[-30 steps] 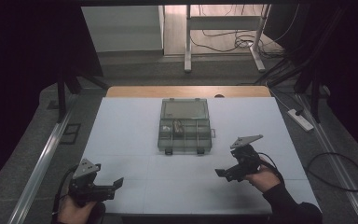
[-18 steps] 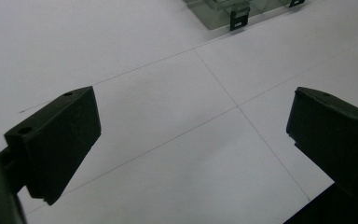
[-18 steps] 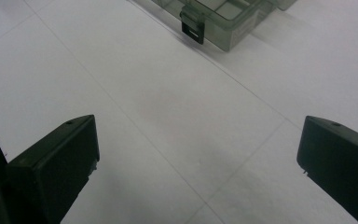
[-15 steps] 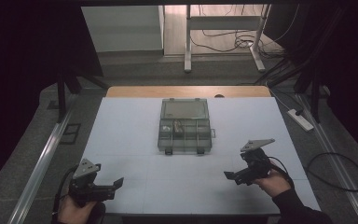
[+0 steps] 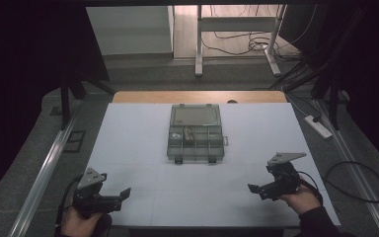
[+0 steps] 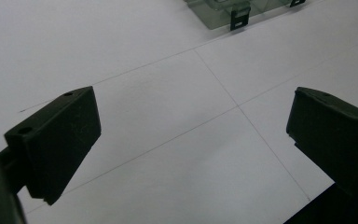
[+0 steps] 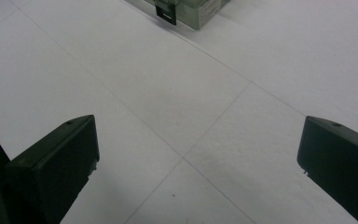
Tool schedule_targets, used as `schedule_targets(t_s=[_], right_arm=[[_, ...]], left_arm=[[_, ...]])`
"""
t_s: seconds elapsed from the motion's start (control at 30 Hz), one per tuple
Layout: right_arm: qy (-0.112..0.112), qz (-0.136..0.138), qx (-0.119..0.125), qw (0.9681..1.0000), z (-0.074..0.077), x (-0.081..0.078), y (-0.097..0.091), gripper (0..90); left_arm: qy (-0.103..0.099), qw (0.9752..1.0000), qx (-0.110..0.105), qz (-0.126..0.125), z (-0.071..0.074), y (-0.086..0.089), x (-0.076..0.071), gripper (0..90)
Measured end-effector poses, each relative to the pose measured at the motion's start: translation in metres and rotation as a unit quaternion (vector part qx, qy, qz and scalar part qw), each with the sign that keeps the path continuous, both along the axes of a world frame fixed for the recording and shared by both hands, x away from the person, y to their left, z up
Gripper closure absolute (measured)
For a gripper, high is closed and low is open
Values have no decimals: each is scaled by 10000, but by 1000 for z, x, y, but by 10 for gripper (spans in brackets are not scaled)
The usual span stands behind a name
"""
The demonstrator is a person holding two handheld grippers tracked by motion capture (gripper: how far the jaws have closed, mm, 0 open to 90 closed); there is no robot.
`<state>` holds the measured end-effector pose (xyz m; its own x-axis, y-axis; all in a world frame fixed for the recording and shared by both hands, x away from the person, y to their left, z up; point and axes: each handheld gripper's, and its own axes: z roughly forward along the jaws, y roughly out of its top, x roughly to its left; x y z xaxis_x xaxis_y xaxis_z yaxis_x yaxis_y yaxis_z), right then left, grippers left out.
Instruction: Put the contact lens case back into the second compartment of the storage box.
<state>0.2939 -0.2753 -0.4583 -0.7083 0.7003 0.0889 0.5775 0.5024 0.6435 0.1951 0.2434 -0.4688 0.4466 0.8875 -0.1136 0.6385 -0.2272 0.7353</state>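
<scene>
A clear grey plastic compartment box lies closed in the middle of the white table, with small items in its divided cells. Its latch corner appears at the top of the left gripper view, and a latch at the top of the right gripper view. My left gripper rests near the front left edge, open and empty. My right gripper sits at the front right, open, nothing between its jaws. Both are well short of the box.
A wooden strip borders the table's far edge. A power strip and cables lie on the floor to the right. A metal rail runs along the left side. Table legs stand beyond.
My right gripper has drawn back toward the front right edge and lowered, away from the box. The left gripper has stayed in place.
</scene>
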Motion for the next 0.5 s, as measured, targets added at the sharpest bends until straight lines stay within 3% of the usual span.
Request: schedule_targets(t_s=[0.5], right_arm=[[-10,-401,146,9991,3,-12,-22,0]], left_arm=[[7,10000,1,11,0,0,0,28]])
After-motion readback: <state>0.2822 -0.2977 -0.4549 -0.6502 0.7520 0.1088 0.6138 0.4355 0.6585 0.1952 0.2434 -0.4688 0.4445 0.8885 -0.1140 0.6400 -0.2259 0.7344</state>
